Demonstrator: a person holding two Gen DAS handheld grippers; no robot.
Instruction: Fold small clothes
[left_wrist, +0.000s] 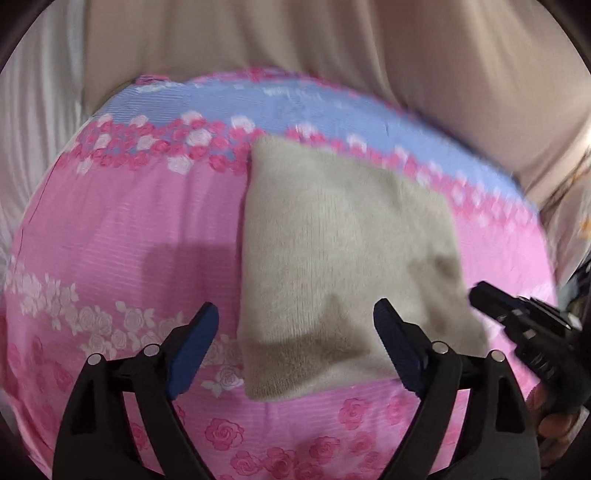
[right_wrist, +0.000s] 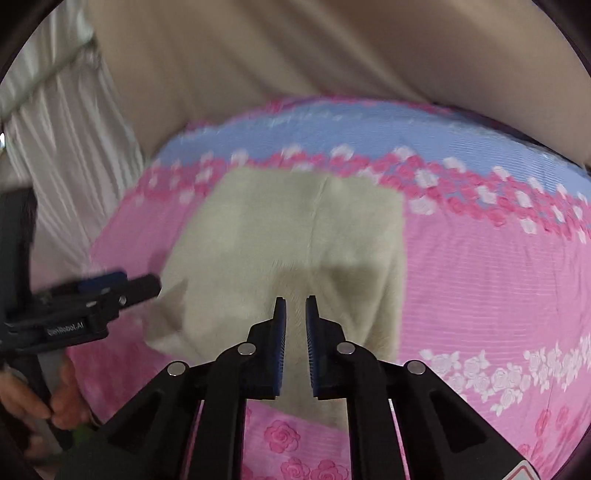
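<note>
A bed fills the lower view, covered by a pink sheet (left_wrist: 122, 229) printed with roses and crossed by a blue band (right_wrist: 369, 129) near its far edge. Behind it hangs a plain beige curtain (left_wrist: 295, 44). At the left, white pleated fabric (right_wrist: 70, 140) catches brighter light.

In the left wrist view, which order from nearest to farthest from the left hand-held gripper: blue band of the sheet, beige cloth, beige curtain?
1. Beige cloth: just ahead of the left hand-held gripper.
2. Blue band: beyond the cloth.
3. Beige curtain: at the back.
</note>
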